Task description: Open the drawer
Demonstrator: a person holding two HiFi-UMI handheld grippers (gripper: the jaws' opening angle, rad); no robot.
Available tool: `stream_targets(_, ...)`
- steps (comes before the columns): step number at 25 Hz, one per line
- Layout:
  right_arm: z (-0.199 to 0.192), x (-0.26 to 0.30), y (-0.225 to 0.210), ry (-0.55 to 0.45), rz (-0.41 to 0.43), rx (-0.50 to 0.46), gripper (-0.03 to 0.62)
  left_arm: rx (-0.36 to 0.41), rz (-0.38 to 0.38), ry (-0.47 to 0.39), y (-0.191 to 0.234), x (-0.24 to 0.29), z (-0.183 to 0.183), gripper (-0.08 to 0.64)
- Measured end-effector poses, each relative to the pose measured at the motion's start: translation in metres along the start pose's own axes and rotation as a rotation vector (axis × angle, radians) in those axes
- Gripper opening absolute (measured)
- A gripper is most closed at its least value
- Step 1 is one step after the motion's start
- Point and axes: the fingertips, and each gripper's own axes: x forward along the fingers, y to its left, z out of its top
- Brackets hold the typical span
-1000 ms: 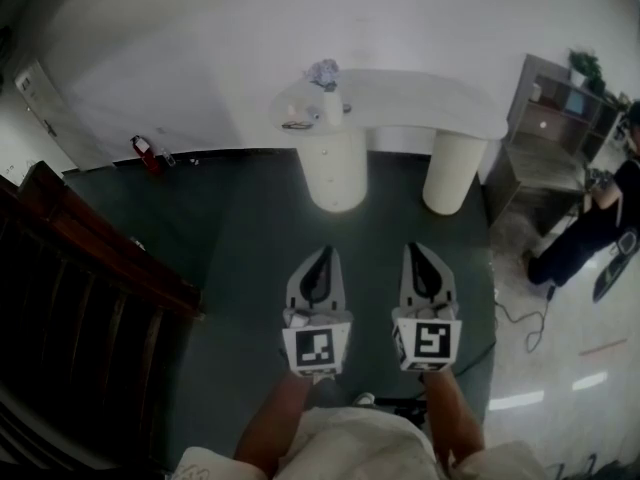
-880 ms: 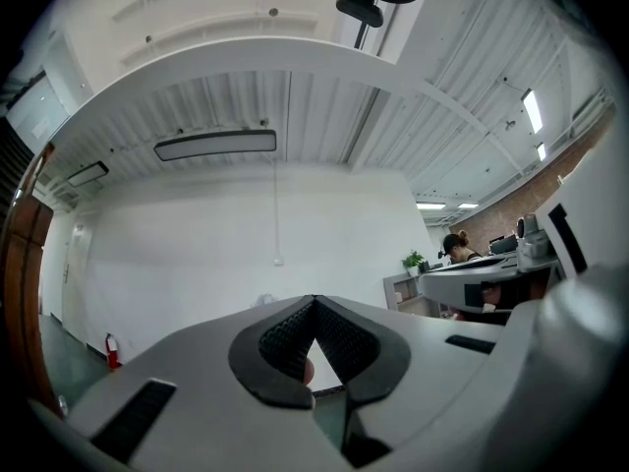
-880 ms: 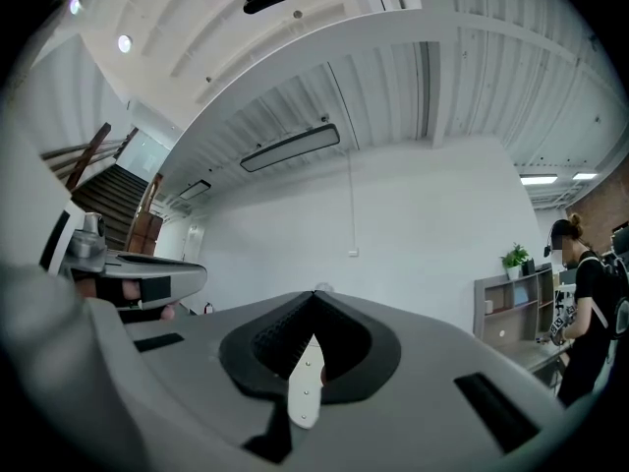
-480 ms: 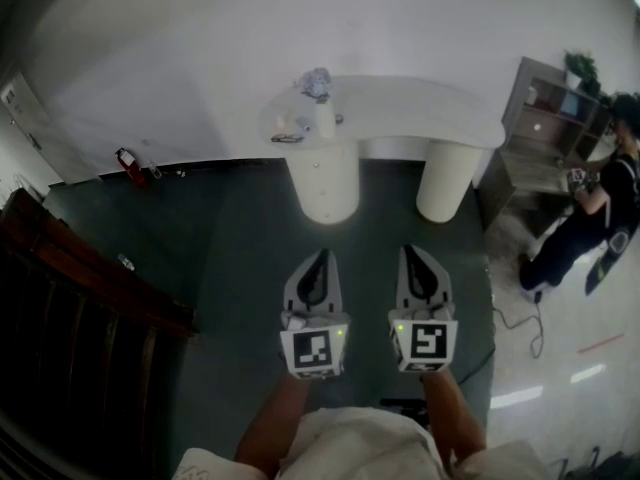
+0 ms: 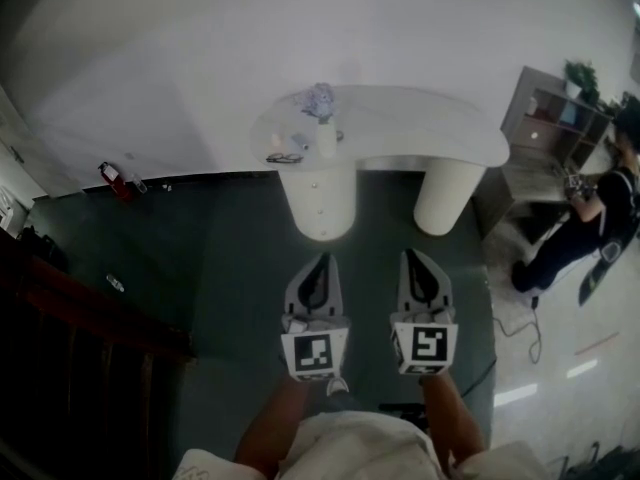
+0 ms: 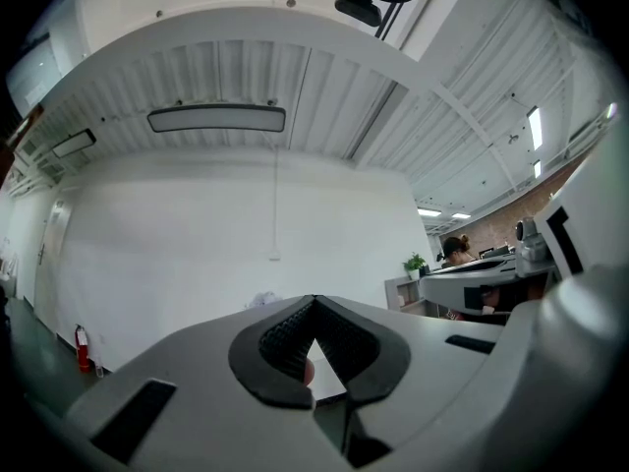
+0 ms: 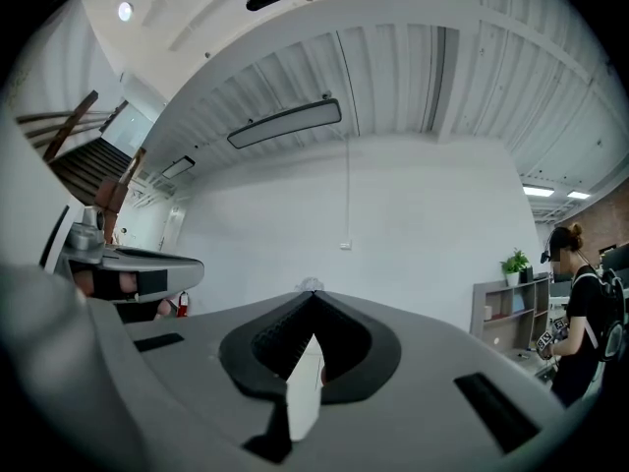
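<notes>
In the head view we saw the left gripper and right gripper side by side, near us and well apart from the far white surface. The drawer sat in its left pedestal. Only the gripper views showed both pairs of jaws closed tip to tip and empty, blocking most of that surface.

1. A white vase with pale flowers stands far ahead, in the middle.
2. A red fire extinguisher sits by the far wall, left.
3. A dark wooden stair rail runs along the near left.
4. A grey shelf unit stands far right, with a green plant on top.
5. A person in dark clothes stands just beside the shelf unit.
6. A dark cable lies on the pale floor, right.
</notes>
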Motion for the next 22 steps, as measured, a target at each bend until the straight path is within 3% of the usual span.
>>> stream_targets(11,0.001,0.079,0.023,-0.006,-0.046,-0.008,0.005,0.002,-0.029,-0.004,0.063,0.054,-0.015,0.003)
stream_targets(22,-0.012,0.115,0.019,-0.003,-0.041,-0.017,0.005,0.003,-0.03,0.001,0.074,0.085,-0.03,0.003)
